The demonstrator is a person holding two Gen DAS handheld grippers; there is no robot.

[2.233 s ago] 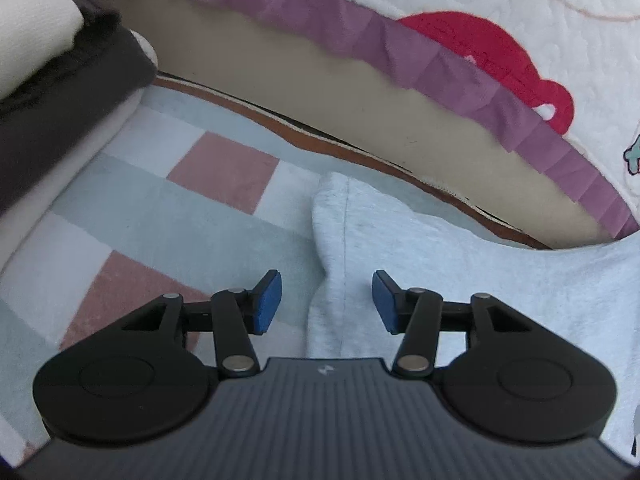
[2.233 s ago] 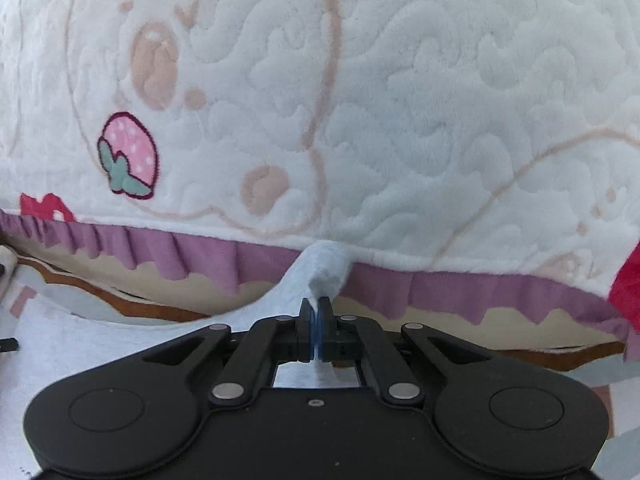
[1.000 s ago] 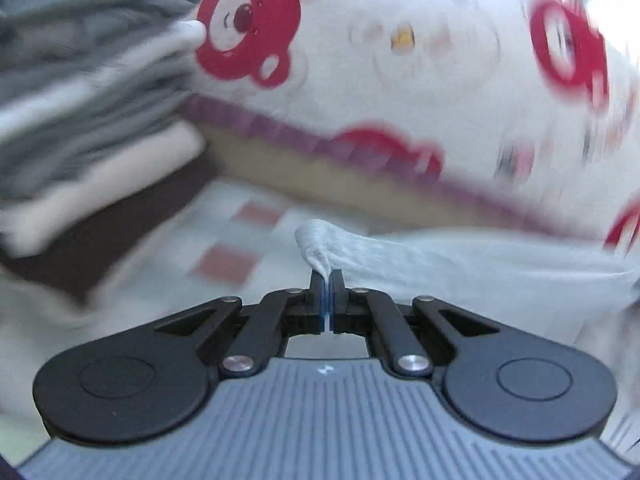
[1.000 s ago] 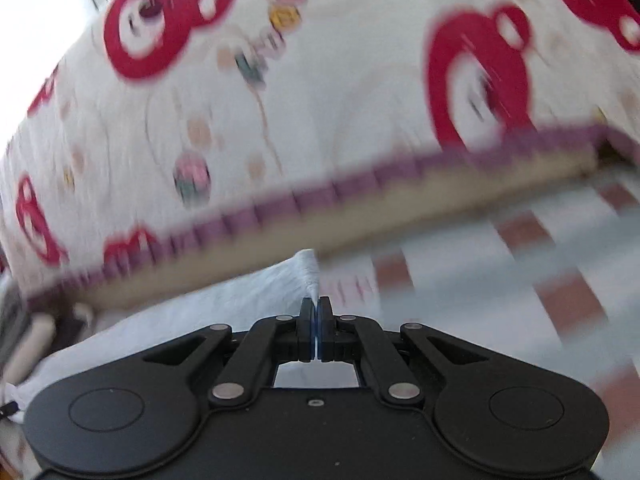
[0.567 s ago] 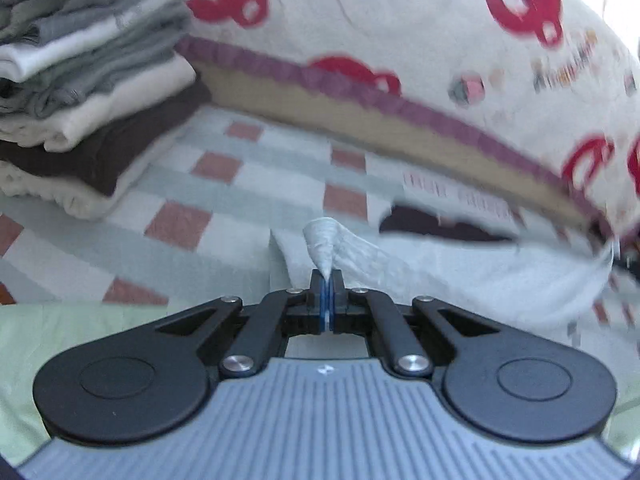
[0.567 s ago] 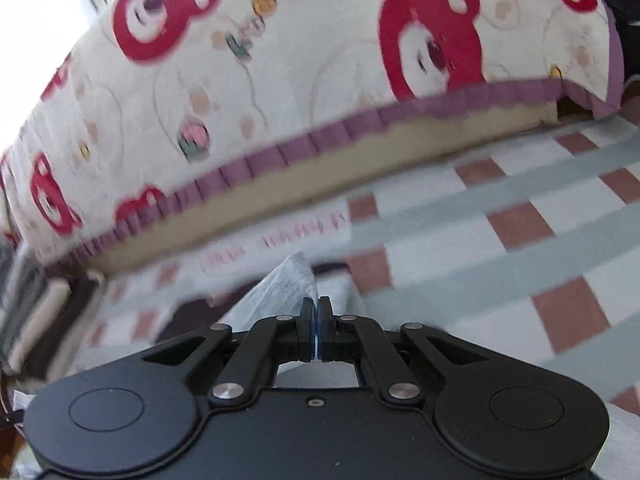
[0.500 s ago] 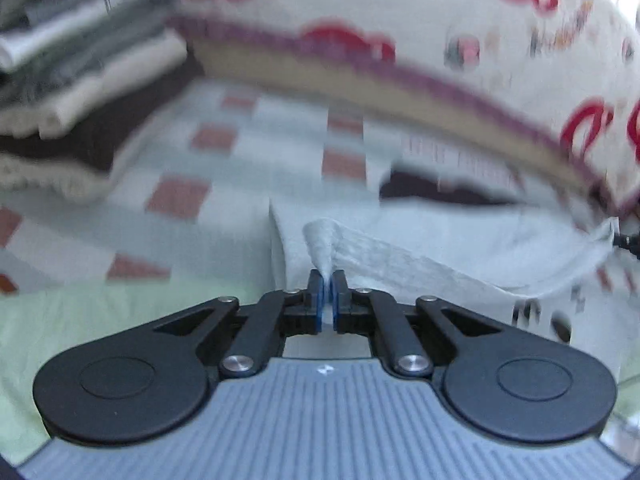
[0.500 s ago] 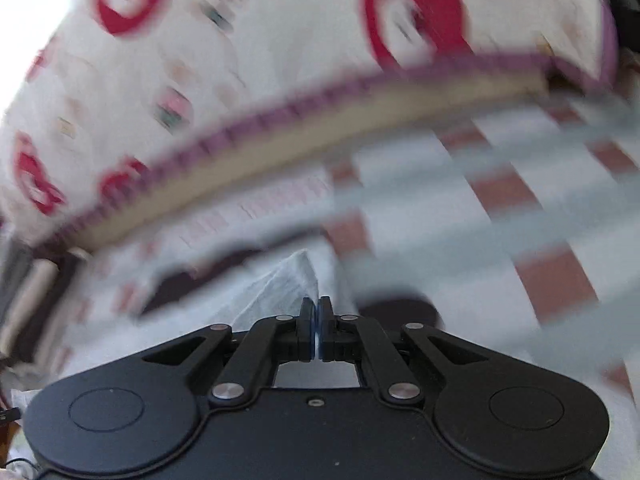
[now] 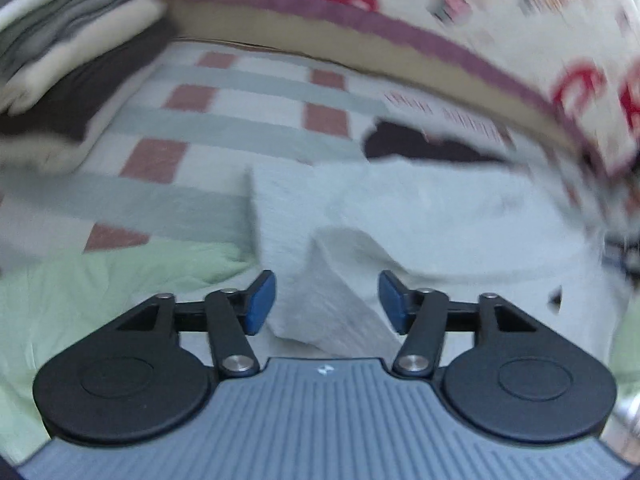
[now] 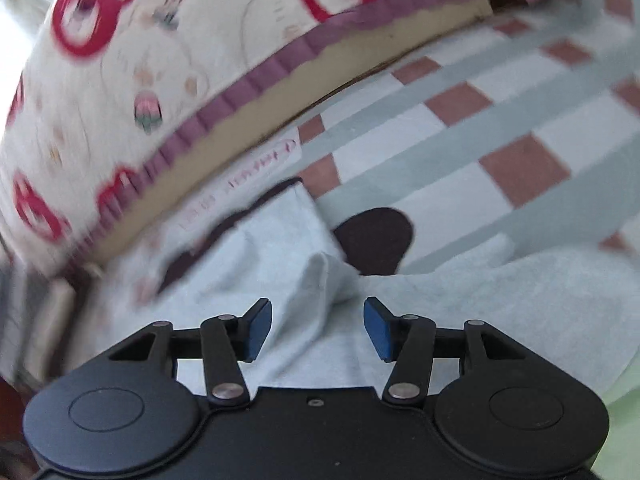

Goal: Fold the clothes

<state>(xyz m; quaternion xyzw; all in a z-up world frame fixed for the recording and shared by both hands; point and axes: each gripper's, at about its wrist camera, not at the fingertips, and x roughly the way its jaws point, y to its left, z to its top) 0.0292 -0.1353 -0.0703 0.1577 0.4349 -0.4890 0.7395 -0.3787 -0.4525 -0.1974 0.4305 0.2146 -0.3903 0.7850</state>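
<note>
Garment [image 9: 420, 216] between both opening hand-held grippers [image 9: 327, 300] [image 10: 318, 330], unpinched.

You see soft daylight and strong motion blur in both views, glare at the upper corners, and fisheye bending at the edges.

**Setting: bed surface and bedding**

You work over a checked sheet [image 10: 500, 120] of white, grey-green and brick-red squares. Behind it lies a cream quilt [image 10: 120, 80] printed with red bears, edged in a purple frill [image 9: 400, 28]. A stack of folded laundry [image 9: 60, 40] stands at your left. Pale green cloth [image 9: 100, 280] covers the near edge. Daylight enters from the upper corners.
</note>
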